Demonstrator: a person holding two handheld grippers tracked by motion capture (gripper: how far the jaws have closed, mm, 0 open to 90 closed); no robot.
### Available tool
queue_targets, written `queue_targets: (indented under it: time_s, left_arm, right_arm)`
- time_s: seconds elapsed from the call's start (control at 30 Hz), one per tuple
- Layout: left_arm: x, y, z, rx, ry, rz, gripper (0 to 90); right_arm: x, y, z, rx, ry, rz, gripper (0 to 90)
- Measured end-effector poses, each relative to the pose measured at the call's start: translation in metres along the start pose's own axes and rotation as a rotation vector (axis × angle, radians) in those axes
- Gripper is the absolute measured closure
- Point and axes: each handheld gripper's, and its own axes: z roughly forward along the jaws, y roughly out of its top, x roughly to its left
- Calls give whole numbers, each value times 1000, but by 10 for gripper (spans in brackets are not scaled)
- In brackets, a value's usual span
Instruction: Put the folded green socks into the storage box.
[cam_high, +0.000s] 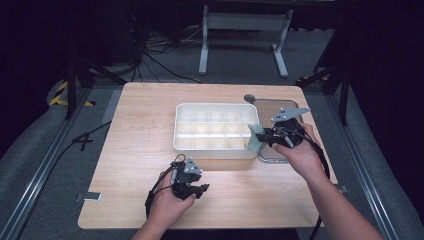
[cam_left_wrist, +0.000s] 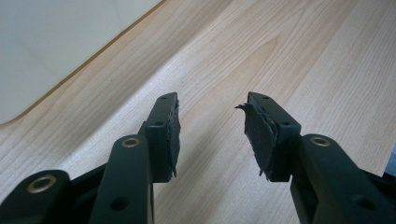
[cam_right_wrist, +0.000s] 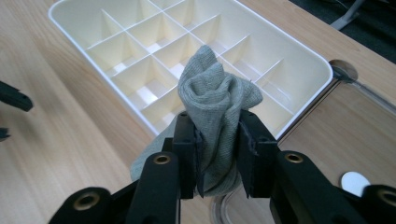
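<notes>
Step in hand: carrying a rolled grey sock (cam_right_wrist: 215, 100) toward the white divided box (cam_high: 216, 131), by the look of it.
Right tool (cam_right_wrist: 219, 154): pinched on the sock's lower half, jaws pressed into the cloth from both sides; roll upright, top bulging above the jaws.
Sock's place: off the tabletop (cam_high: 150, 115), at the box's near right corner, just above the rim (seen from above as a grey bundle (cam_high: 255, 138) between box and clear tray (cam_high: 274, 159)).
Box: many small cells in rows, all bare as far as visible; middle of the tabletop.
Tray: right of the box, touching or just beside it, mostly under the right hand (cam_high: 295, 150).
Left tool (cam_left_wrist: 212, 135): jaws spread, nothing between them, low over bare wood near the left front of the box; idle, in the left hand (cam_high: 170, 200).
Next move, as a judgement: shift the sock left and farther over one cell, lower it between the dividers, then release (roll looks about as wide as a cell, so square alignment needed).
Risk: loose sock tail catching on a divider or the rim.
</notes>
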Motion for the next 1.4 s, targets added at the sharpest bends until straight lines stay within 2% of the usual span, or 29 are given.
queue_targets:
  time_s: [0.13,0.3,0.4,0.57,0.63,0.83,0.93,1.07,1.2,1.4]
  left_arm:
    - [0,-1,0,7,1,1,557]
    - [1,-1,-1,5,4,4,558]
    - [1,-1,-2,9,7,4,558]
    - [0,-2,-1,0,5,-3,558]
    - [0,-2,-2,-1,5,-7,559]
    - [1,-2,-3,9,5,8,559]
    - [1,-2,-3,11,7,8,559]
    - [0,-2,-2,13,7,-2,559]
    - [0,-2,-2,21,9,2,560]
    - [-1,-2,2,25,11,14,559]
  right_arm:
    - [-8,2,11,1,-30,-31,707]
    - [-11,4,25,7,-43,-63,705]
    - [-10,5,34,34,-65,-88,704]
    - [-10,2,47,80,-74,-113,703]
    - [-10,1,53,106,-82,-141,703]
    - [-3,-6,68,165,-91,-176,700]
    - [-2,-10,73,189,-75,-161,695]
    - [-2,-12,75,212,-59,-92,689]
    - [-4,-13,79,247,-42,-49,688]
    - [-4,-11,83,300,-26,-28,697]
